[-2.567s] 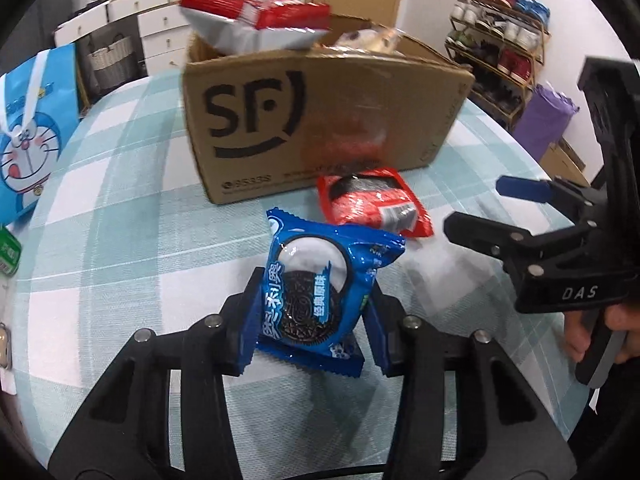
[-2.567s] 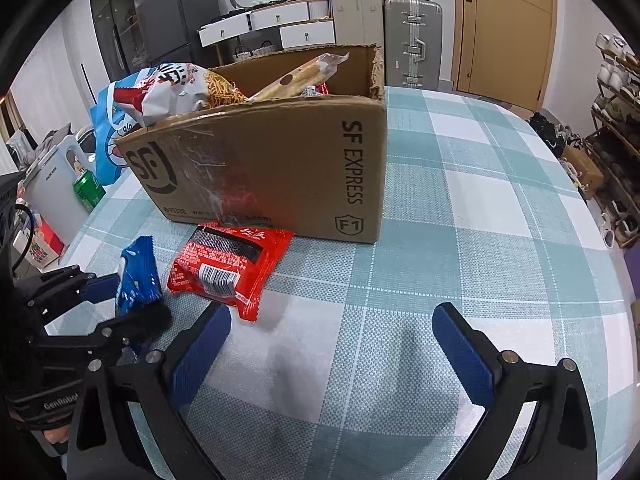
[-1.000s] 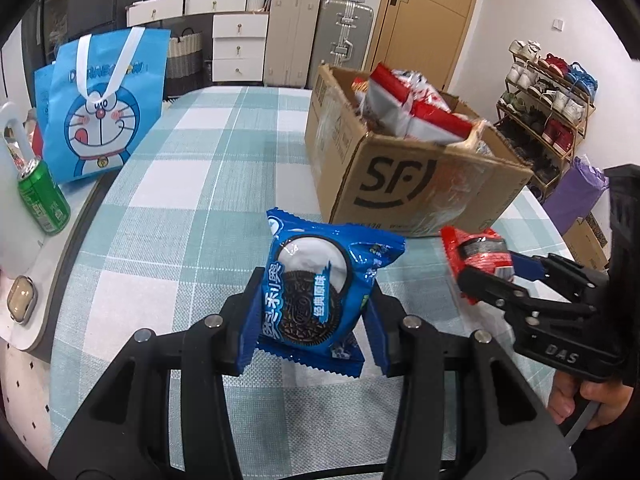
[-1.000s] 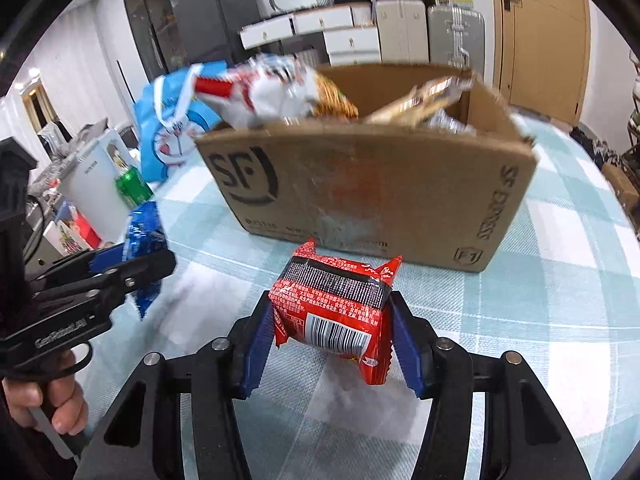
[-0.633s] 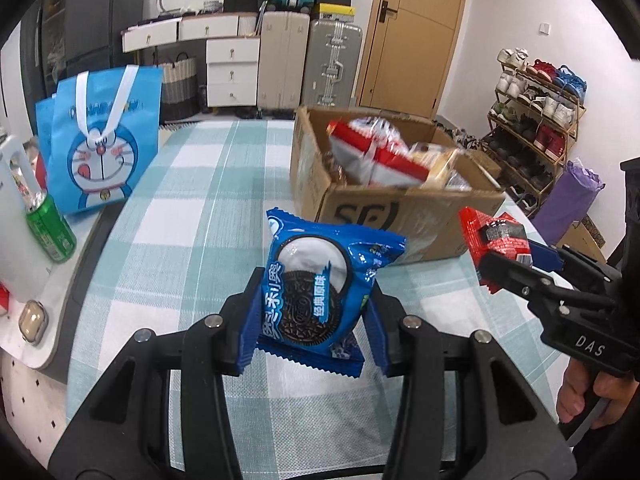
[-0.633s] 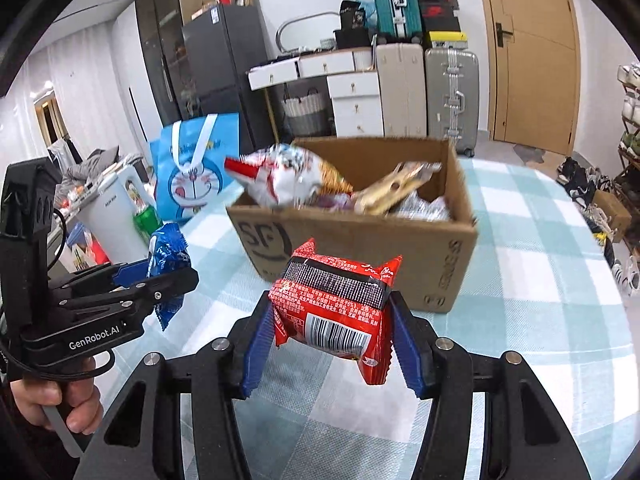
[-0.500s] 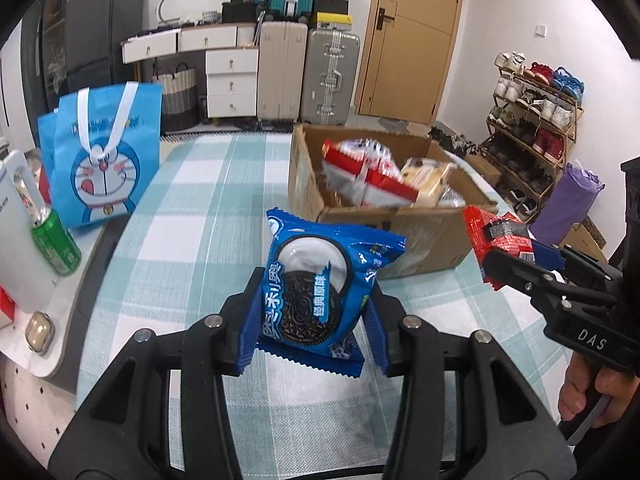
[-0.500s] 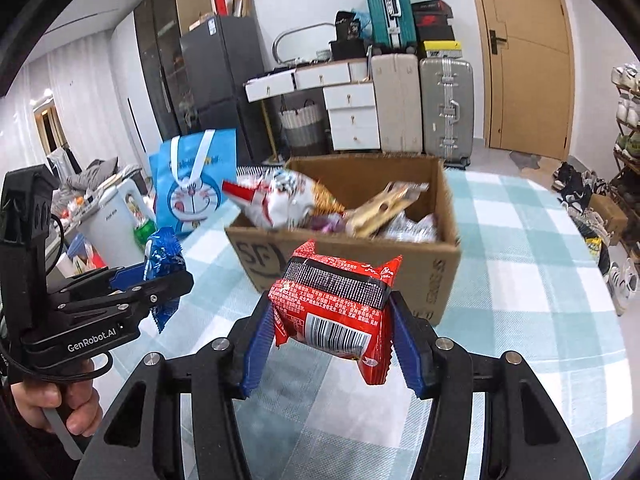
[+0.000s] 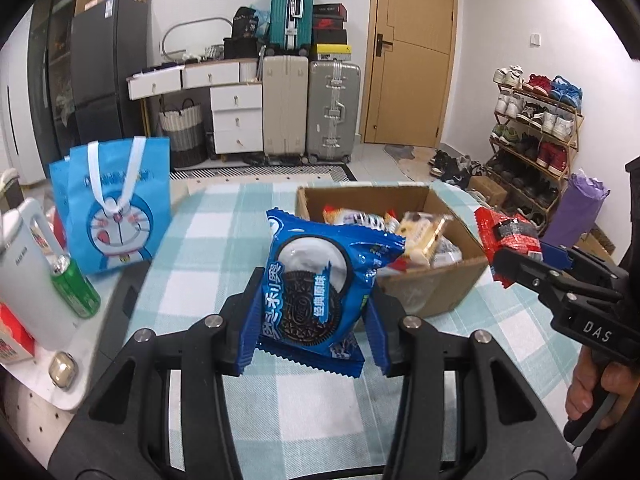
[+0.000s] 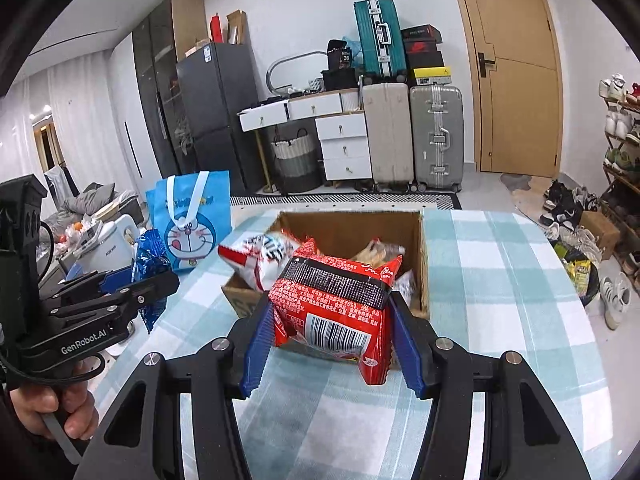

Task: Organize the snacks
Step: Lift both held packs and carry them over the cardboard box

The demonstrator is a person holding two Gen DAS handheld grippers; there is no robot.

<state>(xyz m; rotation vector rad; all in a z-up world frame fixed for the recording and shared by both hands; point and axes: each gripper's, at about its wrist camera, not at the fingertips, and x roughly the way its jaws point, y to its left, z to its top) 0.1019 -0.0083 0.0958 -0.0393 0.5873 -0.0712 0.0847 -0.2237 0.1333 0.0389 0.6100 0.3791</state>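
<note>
At the far left a blue Doraemon tote bag (image 9: 116, 208) stood at the table's edge beside a green drink can (image 9: 74, 286), clear of the work. Next, the left gripper (image 9: 314, 312) was clamped narrowly on a blue Oreo packet (image 9: 320, 276), gripped low at its sides so it stood upright above the checked tablecloth (image 9: 304, 412). Beyond it sat the open cardboard box (image 10: 352, 228), already holding several snacks and probably meant for both packets. To the right, the right gripper (image 10: 330, 340) pinched a red noodle packet (image 10: 336, 300) by its flanks, held in front of the box's near wall.
</note>
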